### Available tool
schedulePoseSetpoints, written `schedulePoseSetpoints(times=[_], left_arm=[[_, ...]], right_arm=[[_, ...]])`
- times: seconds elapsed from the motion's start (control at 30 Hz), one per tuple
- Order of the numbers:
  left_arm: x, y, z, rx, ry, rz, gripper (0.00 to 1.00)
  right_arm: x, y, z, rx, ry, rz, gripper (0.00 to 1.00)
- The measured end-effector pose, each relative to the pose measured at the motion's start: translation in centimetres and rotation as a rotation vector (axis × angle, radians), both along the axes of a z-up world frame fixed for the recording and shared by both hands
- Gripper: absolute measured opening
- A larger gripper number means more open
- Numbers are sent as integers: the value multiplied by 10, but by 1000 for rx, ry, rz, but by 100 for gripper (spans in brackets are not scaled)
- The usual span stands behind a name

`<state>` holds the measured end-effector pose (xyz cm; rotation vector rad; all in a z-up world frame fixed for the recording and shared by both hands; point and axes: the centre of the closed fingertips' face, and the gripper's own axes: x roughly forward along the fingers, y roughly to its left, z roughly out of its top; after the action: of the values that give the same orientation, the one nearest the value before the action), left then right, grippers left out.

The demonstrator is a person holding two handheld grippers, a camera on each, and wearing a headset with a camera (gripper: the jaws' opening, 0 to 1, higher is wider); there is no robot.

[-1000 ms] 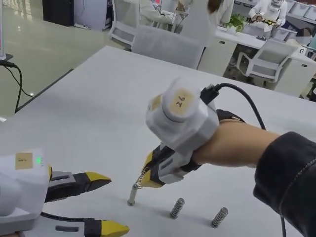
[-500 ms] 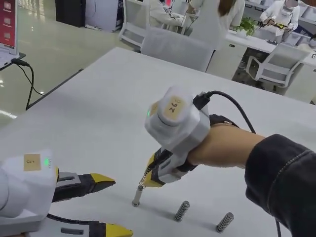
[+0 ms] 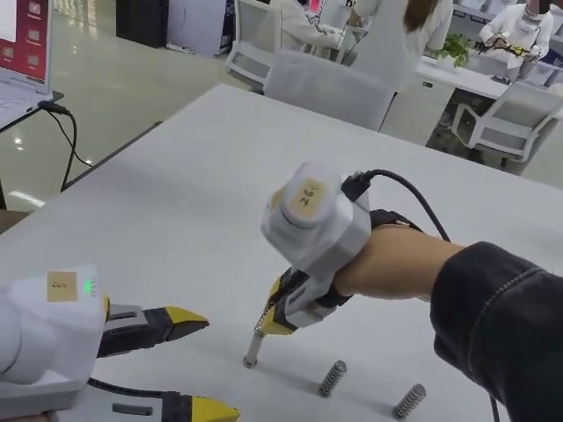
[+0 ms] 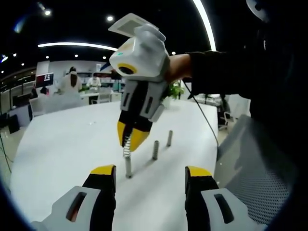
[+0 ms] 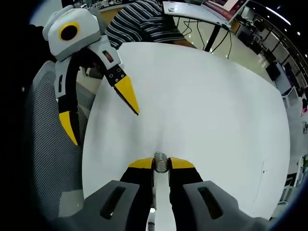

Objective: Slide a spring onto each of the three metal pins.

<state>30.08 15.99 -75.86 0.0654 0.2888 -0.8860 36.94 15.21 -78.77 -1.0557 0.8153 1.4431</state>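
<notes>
Pinching spring (image 4: 126,145) in right gripper (image 5: 161,163), just over pin (image 4: 128,167) | left gripper (image 4: 150,172) spread wide, empty

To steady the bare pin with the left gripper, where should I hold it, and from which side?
Hold the pin low on its shaft: it is a thin standing rod, and the right gripper holds a spring at its top, which must stay free. Bring the left gripper in from its own side, jaws open across the shaft.
</notes>
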Motion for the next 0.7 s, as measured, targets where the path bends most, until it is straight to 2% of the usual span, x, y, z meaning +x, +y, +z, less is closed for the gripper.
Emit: schedulePoseSetpoints(times=[0.4, 0.7], left_arm=[[1, 0, -1, 7, 2, -2, 51], [2, 2, -2, 5, 2, 4, 51]], right_arm=[[-3, -2, 1, -16, 4, 6, 8], [-3, 2, -4, -21, 10, 7, 8]])
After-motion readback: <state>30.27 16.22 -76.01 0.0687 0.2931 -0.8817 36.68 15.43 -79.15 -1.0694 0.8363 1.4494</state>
